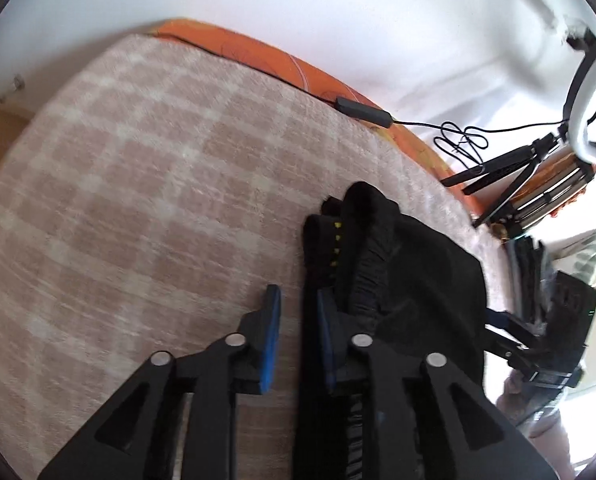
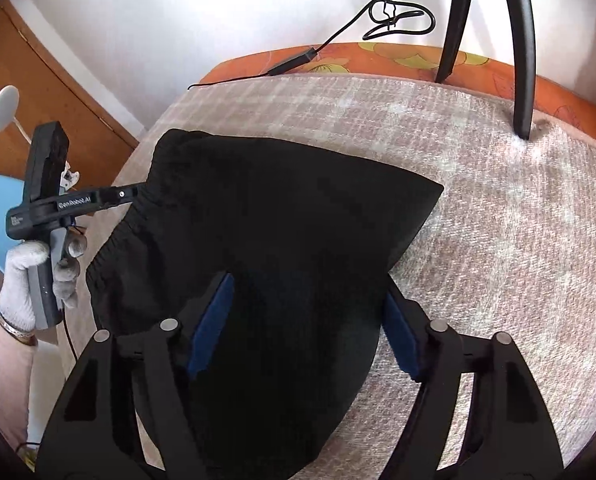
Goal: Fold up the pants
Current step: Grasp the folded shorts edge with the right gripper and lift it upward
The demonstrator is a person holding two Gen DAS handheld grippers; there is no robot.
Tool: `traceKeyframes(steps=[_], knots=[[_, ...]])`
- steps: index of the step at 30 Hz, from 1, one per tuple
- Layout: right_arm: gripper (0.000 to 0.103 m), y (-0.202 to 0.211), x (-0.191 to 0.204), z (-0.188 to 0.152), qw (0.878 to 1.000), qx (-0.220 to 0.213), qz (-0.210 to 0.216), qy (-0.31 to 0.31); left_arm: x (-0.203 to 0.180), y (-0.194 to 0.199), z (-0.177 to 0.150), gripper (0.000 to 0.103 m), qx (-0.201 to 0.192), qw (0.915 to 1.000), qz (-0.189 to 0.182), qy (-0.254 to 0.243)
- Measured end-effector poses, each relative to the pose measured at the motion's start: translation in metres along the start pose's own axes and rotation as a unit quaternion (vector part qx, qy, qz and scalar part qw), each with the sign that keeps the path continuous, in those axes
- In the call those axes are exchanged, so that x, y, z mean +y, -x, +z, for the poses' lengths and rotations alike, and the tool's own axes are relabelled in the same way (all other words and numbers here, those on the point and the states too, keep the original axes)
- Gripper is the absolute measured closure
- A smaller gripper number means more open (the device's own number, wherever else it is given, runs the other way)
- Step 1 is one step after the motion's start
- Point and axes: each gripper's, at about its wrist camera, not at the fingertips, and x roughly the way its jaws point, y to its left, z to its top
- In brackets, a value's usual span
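Observation:
The black pants (image 2: 282, 216) lie folded on a beige checked blanket (image 2: 498, 240). In the left wrist view the elastic waistband (image 1: 372, 256) is bunched, with small yellow marks on it. My left gripper (image 1: 296, 312) is open at the waistband edge; its right finger lies on the fabric and its left finger over the blanket. It also shows in the right wrist view (image 2: 132, 193), touching the pants' left edge. My right gripper (image 2: 308, 312) is wide open, its blue pads on either side of the near part of the pants.
An orange patterned mattress edge (image 2: 378, 60) runs along the white wall. A tripod with a ring light (image 1: 590, 108) stands on the bed's far side; one leg (image 2: 524, 80) rests on the blanket. A black cable with an inline box (image 1: 362, 112) lies on the edge. A wooden door (image 2: 38, 92) is at left.

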Motion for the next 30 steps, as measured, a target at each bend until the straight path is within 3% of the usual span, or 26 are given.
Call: traceKeyframes(steps=[1,2,5,6,8,11,17,20,23,26,28,29,30], knots=[[0.036,-0.001,-0.001,0.000,1.000,-0.001,0.006,-0.006,0.000,0.002,0.000,0.085,-0.006,0.9997,0.022,-0.004],[0.045,0.000,-0.003,-0.001,1.000,-0.001,0.009,-0.009,0.000,0.003,0.000,0.085,-0.010,0.9989,0.044,-0.011],[0.075,-0.005,-0.003,-0.002,0.999,0.004,0.028,-0.024,-0.012,0.000,-0.006,0.085,-0.013,0.9965,0.063,-0.053],[0.080,-0.007,-0.003,-0.003,0.999,0.005,0.037,-0.030,-0.018,-0.002,-0.008,0.085,-0.011,0.9951,0.068,-0.072],[0.082,-0.009,0.001,-0.003,0.998,0.003,0.049,-0.034,-0.026,-0.007,-0.010,0.085,-0.009,0.9946,0.064,-0.080],[0.088,-0.008,0.011,-0.003,0.996,-0.011,0.078,-0.038,-0.032,-0.011,-0.013,0.085,0.003,0.9981,-0.006,-0.062],[0.089,-0.023,0.029,0.006,0.996,-0.009,0.086,-0.035,-0.060,-0.020,-0.028,0.085,0.015,0.9945,-0.064,-0.082],[0.089,-0.026,0.033,0.009,0.995,-0.010,0.086,-0.040,-0.072,-0.023,-0.026,0.085,-0.010,0.9940,-0.011,-0.108],[0.089,-0.033,0.041,0.014,0.996,-0.009,0.080,-0.033,-0.055,-0.012,-0.020,0.085,-0.039,0.9963,0.001,-0.076],[0.089,-0.046,0.056,0.023,0.997,-0.008,0.074,-0.020,-0.038,-0.017,-0.015,0.085,-0.032,0.9974,0.021,-0.061],[0.089,-0.053,0.064,0.027,0.997,-0.008,0.073,-0.018,-0.040,-0.018,-0.016,0.085,-0.033,0.9977,0.011,-0.058],[0.089,-0.055,0.069,0.030,0.997,-0.008,0.075,-0.017,-0.039,-0.017,-0.018,0.085,-0.028,0.9980,-0.012,-0.055],[0.089,-0.057,0.072,0.032,0.997,-0.008,0.077,-0.017,-0.040,-0.020,-0.019,0.085,-0.015,0.9973,-0.058,-0.044]])
